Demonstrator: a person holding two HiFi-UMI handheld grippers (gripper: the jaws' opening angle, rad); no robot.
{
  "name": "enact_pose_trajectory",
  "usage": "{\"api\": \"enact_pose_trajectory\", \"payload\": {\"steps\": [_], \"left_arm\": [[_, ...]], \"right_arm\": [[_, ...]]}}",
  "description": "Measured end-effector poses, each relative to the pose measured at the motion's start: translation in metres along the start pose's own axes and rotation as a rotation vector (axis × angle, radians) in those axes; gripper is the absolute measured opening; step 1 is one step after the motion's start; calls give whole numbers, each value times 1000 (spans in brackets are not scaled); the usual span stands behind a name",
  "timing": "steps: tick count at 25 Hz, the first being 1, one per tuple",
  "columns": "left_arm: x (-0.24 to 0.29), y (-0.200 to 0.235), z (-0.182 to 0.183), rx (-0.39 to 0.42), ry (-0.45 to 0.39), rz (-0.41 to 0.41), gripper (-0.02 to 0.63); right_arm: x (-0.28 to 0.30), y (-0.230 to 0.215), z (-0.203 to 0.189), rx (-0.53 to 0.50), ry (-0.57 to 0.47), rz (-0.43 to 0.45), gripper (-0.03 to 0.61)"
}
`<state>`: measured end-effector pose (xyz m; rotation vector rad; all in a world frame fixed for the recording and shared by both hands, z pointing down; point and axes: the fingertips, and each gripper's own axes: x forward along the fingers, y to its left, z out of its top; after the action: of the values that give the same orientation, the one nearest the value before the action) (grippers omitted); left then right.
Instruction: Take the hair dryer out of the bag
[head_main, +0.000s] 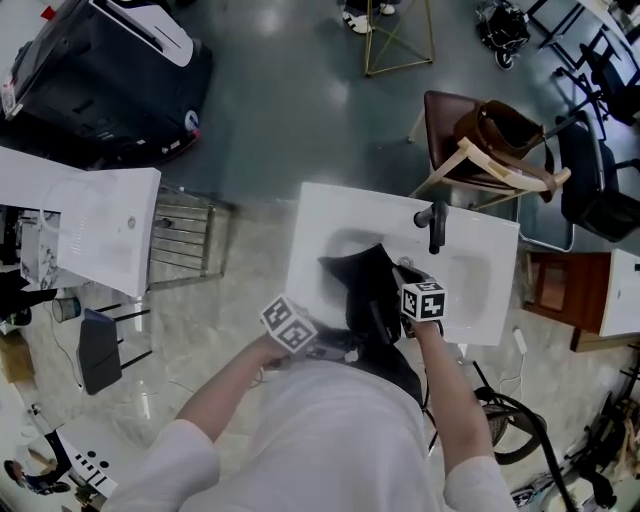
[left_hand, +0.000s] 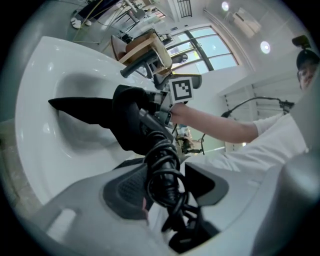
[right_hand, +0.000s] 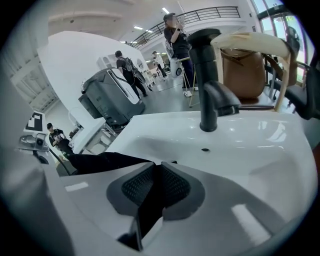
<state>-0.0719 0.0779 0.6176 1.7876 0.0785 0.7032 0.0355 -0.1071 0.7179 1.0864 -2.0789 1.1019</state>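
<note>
Extraction partway: left gripper (left_hand: 165, 187) clamps the cord-wound hair dryer (left_hand: 159, 155), head apparently still in the bag (left_hand: 85, 106), whose edge lies between the barely parted jaws of the right gripper (right_hand: 152, 187).

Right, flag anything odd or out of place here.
The black bag lies in the basin of the white sink, below the faucet, an odd place for it. The hair dryer pokes out of it handle first, cord wound round it, clamped in the left gripper.
</note>
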Motion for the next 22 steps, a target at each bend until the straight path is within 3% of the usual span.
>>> {"api": "enact_pose_trajectory", "payload": {"steps": [5,14,22], "left_arm": [[-8,-11,5,38,-25,-55,235],[-34,4,8,48,-103,11,235],[-60,-4,27,46,-238,1,235]], "right_arm": [[-10,-11,-2,38,-21,-43,60],[-45,-18,6,94,-93,-101,69],[-74,-15,2,131,-137,-142,69]]}}
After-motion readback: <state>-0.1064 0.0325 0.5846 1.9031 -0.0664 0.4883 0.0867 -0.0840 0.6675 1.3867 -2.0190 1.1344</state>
